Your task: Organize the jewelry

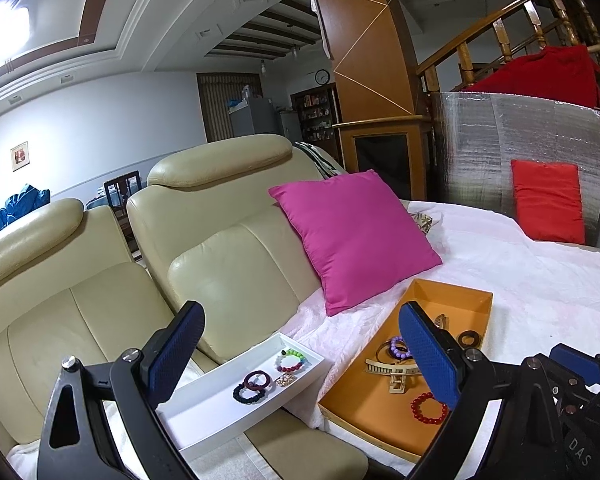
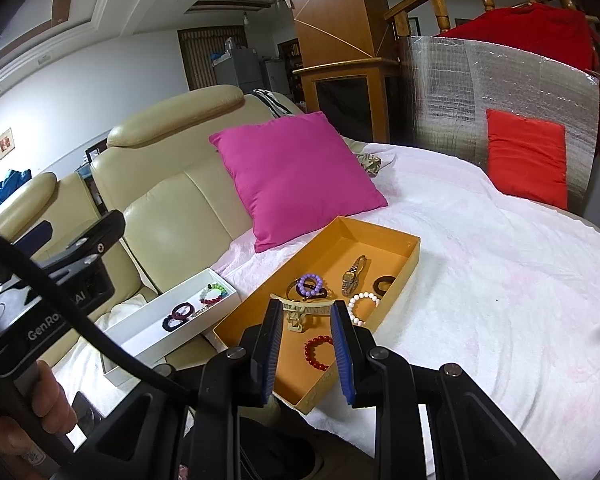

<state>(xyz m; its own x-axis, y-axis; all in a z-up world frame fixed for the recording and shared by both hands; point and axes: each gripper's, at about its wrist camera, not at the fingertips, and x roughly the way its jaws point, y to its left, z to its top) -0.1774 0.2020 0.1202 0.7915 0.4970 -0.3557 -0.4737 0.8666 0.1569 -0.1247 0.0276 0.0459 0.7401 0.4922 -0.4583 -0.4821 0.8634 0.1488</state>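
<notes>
The left gripper (image 1: 300, 354) hung spread wide and empty above the white tray (image 1: 204, 420), where sorted bracelets lay; the right gripper (image 2: 306, 344), narrowed yet holding nothing, hovered over the orange box's (image 2: 400, 240) near end, apparently choosing among the red bead bracelet (image 2: 318, 352) and hair claw (image 2: 300, 314).

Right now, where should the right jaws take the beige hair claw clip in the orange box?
Grip the beige claw clip across its raised spring handle, from above. It lies flat in the orange box, teeth spread along the floor; the handle stands proud and narrow, clear of the red bead bracelet.
</notes>
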